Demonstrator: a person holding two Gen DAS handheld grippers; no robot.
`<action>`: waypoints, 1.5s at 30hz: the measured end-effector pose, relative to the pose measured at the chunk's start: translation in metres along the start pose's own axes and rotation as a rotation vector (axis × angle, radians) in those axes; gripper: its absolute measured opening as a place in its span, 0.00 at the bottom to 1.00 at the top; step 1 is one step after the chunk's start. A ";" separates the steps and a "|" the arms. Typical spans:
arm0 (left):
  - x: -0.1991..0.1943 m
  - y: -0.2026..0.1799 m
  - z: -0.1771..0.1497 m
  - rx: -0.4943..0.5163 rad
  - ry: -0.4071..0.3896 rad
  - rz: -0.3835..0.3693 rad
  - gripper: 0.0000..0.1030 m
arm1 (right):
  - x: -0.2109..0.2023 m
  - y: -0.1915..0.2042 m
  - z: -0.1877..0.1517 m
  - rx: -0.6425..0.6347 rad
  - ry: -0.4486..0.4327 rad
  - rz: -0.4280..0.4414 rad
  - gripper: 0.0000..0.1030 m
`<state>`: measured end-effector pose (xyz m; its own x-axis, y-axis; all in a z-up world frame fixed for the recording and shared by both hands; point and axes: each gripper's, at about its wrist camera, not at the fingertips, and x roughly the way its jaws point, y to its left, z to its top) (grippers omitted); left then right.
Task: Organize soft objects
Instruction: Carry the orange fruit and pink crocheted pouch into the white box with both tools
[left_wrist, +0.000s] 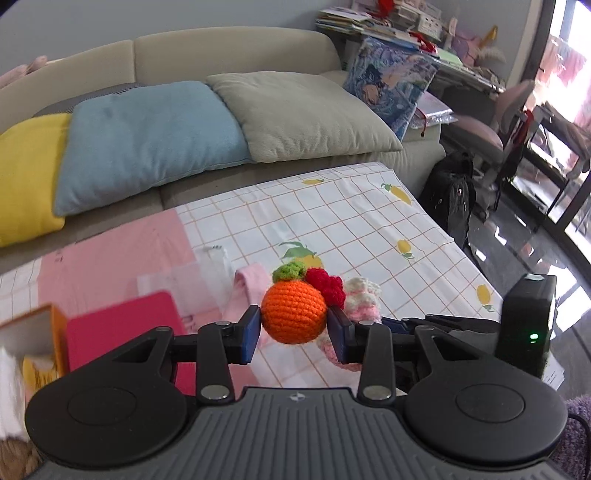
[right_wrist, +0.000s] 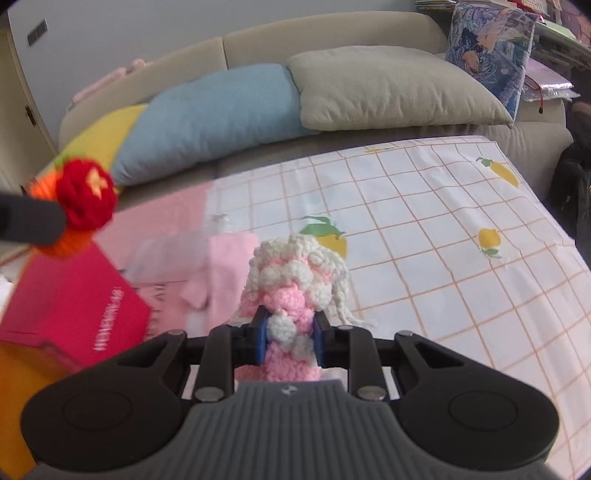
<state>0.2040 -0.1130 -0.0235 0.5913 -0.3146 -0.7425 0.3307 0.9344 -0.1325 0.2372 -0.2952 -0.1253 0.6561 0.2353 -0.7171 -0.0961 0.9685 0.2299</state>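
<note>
My left claw (left_wrist: 294, 323) grips a soft, light orange crocheted ball (left_wrist: 293, 314) at its middle above the checked lemon-print cloth (left_wrist: 369, 229); my right claw (right_wrist: 289, 336) pinches a squashy pink-and-white crocheted piece (right_wrist: 295, 288) low.

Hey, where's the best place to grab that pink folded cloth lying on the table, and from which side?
Take the pink cloth at its near folded edge, coming from above with jaws across the edge. It lies flat on the tablecloth, so only an edge gives the fingers something to pinch. Both grippers are full now: the left holds the crochet orange, the right the pink-white crochet.
</note>
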 end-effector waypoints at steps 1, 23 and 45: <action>-0.005 0.001 -0.006 -0.009 -0.003 0.001 0.43 | -0.009 0.005 -0.004 -0.004 -0.004 0.007 0.22; -0.116 0.091 -0.114 -0.273 -0.088 0.096 0.43 | -0.119 0.135 -0.050 -0.139 -0.013 0.167 0.23; -0.137 0.208 -0.150 -0.429 -0.066 0.234 0.43 | -0.075 0.275 -0.033 -0.410 0.088 0.305 0.23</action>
<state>0.0814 0.1497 -0.0474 0.6637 -0.0851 -0.7431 -0.1413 0.9614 -0.2362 0.1367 -0.0439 -0.0298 0.4888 0.5012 -0.7141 -0.5703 0.8030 0.1732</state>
